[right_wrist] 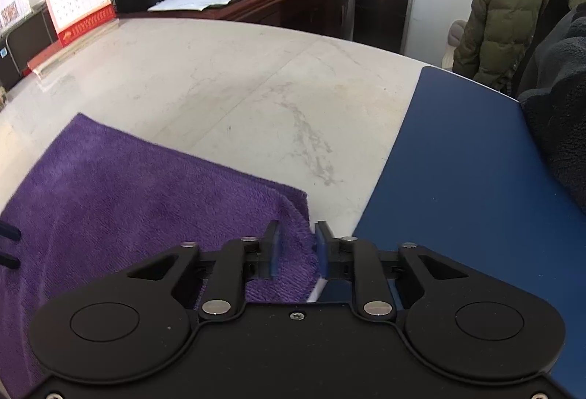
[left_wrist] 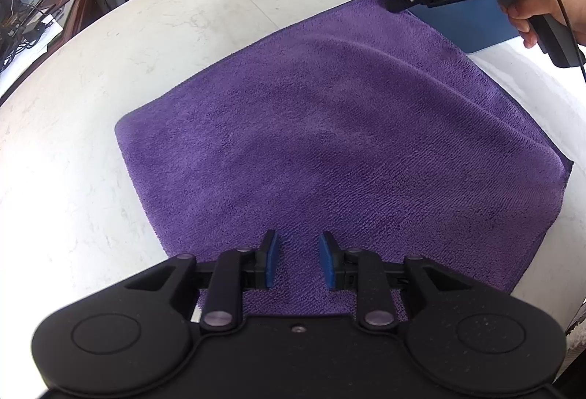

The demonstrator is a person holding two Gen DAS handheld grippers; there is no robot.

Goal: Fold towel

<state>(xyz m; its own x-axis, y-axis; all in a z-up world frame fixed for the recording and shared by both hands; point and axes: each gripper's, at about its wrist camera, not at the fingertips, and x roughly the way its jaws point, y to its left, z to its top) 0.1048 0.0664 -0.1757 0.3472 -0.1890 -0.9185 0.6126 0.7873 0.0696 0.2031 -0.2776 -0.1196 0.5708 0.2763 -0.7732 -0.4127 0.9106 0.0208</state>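
Towel is lying flat on the white tabletop, purple and already doubled over. We're holding the left gripper over its near edge, jaws apart with nothing between them. We're hovering the right gripper at the far corner beside the blue mat, jaws apart around that corner.

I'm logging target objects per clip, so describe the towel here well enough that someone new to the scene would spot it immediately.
Start at the white marble-look table. The towel lies spread flat on it, beside a dark blue mat along one edge, with the right claw at one corner and the left claw over the opposite edge. It is the only fuzzy purple cloth; the mat beside it is smooth.
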